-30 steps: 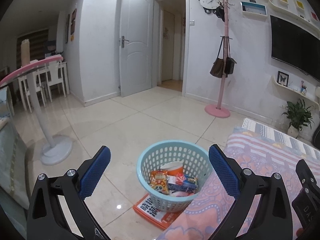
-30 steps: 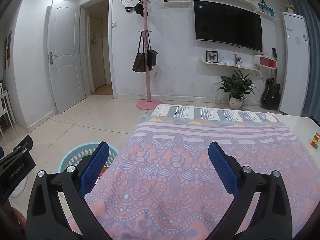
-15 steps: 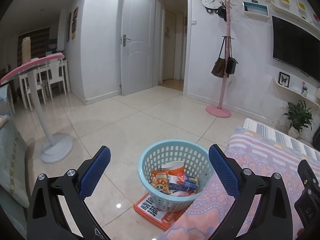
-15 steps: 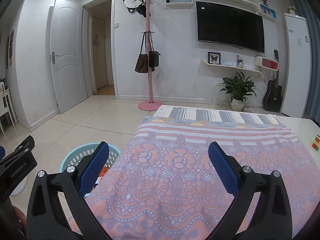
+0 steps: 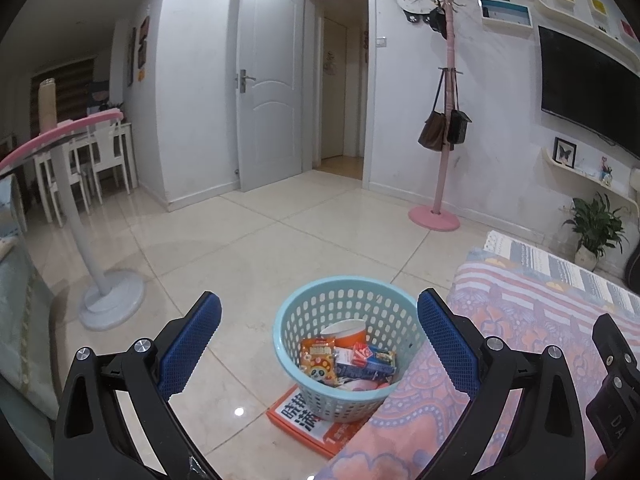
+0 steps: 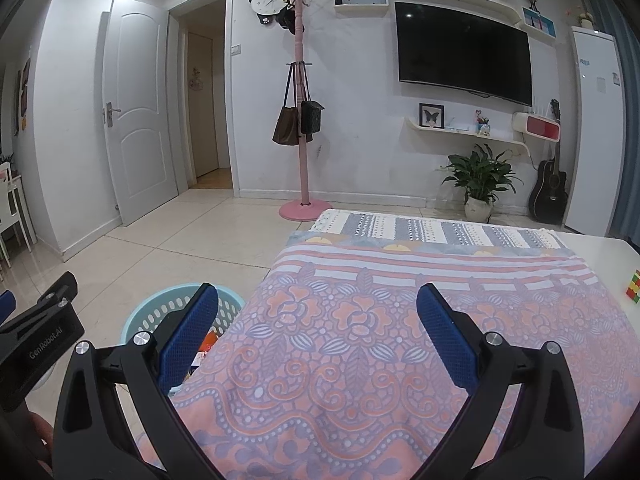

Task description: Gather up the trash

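A light blue plastic basket (image 5: 308,312) stands on the floor beside the table, resting on a red and white magazine (image 5: 308,420). Inside lie snack wrappers (image 5: 318,362), small boxes and an orange paper cup (image 5: 346,330). My left gripper (image 5: 318,340) hangs open above and in front of the basket, holding nothing. My right gripper (image 6: 318,334) is open over the pink and purple patterned tablecloth (image 6: 360,340), also holding nothing. In the right wrist view the basket (image 6: 160,312) shows partly behind the left finger.
A pink coat stand (image 5: 438,184) with bags stands by the wall. A white pedestal stand (image 5: 108,292) is on the floor at left. A potted plant (image 6: 478,184), guitar (image 6: 548,192) and colourful cube (image 6: 634,286) sit to the right. Tiled floor stretches toward the door.
Both views have drifted slightly, with the room shifting a little rightward. Both grippers stay open and nothing was picked up or dropped.
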Motion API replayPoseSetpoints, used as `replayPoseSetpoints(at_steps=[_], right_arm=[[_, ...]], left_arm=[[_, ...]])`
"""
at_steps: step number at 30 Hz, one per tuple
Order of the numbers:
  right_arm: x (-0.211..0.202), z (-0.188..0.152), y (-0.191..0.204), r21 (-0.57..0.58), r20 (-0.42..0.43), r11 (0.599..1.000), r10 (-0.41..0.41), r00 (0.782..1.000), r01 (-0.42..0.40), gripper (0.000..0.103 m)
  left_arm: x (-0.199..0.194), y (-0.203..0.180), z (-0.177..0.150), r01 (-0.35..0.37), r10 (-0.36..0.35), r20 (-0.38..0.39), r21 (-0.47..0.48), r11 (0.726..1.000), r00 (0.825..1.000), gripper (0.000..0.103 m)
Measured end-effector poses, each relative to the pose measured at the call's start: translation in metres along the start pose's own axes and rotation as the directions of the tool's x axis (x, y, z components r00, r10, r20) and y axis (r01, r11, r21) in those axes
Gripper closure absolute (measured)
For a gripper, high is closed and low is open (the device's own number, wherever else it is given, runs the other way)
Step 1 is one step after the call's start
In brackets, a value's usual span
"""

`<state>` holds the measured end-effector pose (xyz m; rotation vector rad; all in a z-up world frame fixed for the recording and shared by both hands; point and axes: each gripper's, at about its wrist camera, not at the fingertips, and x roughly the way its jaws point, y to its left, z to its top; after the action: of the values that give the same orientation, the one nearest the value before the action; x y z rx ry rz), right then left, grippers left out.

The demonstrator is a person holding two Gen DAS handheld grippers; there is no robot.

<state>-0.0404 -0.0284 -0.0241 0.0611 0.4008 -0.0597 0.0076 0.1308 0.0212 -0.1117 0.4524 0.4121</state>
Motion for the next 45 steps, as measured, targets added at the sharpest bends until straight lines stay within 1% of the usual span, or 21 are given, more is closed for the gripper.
replayPoseSetpoints(at_steps=[14, 29, 35, 38, 43, 45], right_arm=[[0.0036, 0.0004, -0.0024, 0.016, -0.017, 1.000, 0.012, 1.000, -0.011, 0.008], [0.0070, -0.0009, -0.0057, 0.032, -0.036, 0.999, 0.017, 0.999, -0.015, 0.008], [0.0073, -0.0013, -0.0071, 0.035, -0.037, 0.999, 0.017, 0.999, -0.015, 0.008], [0.0067, -0.0012, -0.0075, 0.034, -0.036, 0.999, 0.017, 0.999, -0.016, 0.008], [0.0070, -0.0012, -0.0081, 0.033, -0.037, 0.999, 0.021, 0.999, -0.019, 0.008], [0.0078, -0.0011, -0.0082, 0.033, -0.039, 0.999, 0.022, 0.999, -0.021, 0.008]], left_arm=[[0.0001, -0.0021, -0.0016, 0.006, -0.006, 0.002, 0.009, 1.000, 1.000, 0.008], [0.0013, -0.0009, -0.0056, 0.013, -0.012, -0.023, 0.002, 1.000, 1.000, 0.008], [0.0013, -0.0005, -0.0050, -0.003, 0.003, -0.024, -0.006, 1.000, 1.000, 0.008], [0.0027, -0.0003, -0.0054, 0.005, -0.005, -0.035, -0.014, 1.000, 0.999, 0.008], [0.0002, -0.0028, -0.0047, -0.022, 0.022, -0.018, -0.002, 1.000, 1.000, 0.008], [-0.0003, -0.0035, -0.0048, -0.020, 0.020, -0.018, -0.003, 1.000, 1.000, 0.008]])
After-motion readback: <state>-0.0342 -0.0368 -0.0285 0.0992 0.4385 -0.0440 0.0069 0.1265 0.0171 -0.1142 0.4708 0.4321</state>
